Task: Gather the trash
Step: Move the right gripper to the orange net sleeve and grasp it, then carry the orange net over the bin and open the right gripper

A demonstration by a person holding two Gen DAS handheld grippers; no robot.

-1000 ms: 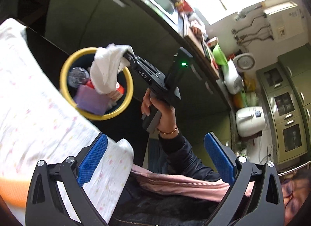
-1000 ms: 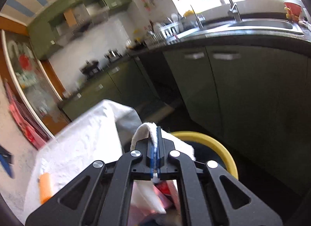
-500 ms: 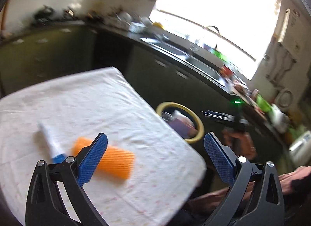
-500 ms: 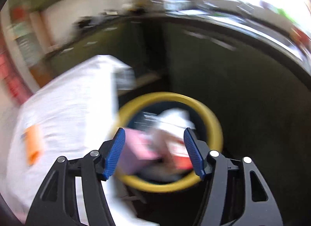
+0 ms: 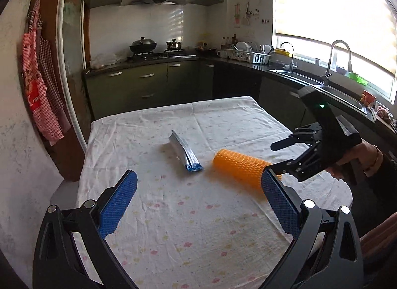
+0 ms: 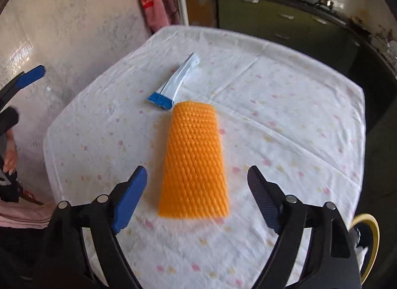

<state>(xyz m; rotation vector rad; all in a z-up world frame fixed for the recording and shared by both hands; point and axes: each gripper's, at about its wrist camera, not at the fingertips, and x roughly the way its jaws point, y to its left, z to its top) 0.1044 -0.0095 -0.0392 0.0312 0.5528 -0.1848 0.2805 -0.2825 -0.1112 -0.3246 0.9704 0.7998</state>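
An orange foam net sleeve (image 5: 238, 167) (image 6: 194, 160) lies on the white-clothed table (image 5: 198, 234) (image 6: 285, 95). Just beyond it lies a silver wrapper with a blue end (image 5: 184, 151) (image 6: 173, 84). My right gripper (image 6: 197, 197) (image 5: 270, 157) hovers over the sleeve's near end. Its jaws are opening and the pads stand apart from the sleeve on both sides. My left gripper (image 5: 198, 204) is open and holds nothing, low over the near part of the cloth. One of its blue fingers (image 6: 32, 75) shows at the left edge of the right wrist view.
A yellow-rimmed bin (image 6: 369, 236) sits off the table's corner at the lower right of the right wrist view. Green cabinets (image 5: 148, 85), a stove and a sink counter (image 5: 310, 80) run behind and to the right. A wall with hanging aprons (image 5: 42, 85) borders the left.
The right gripper has let go of the white tissue over the bin, opened, and swung to the orange sleeve. The left wrist view has swung from the bin onto the table.
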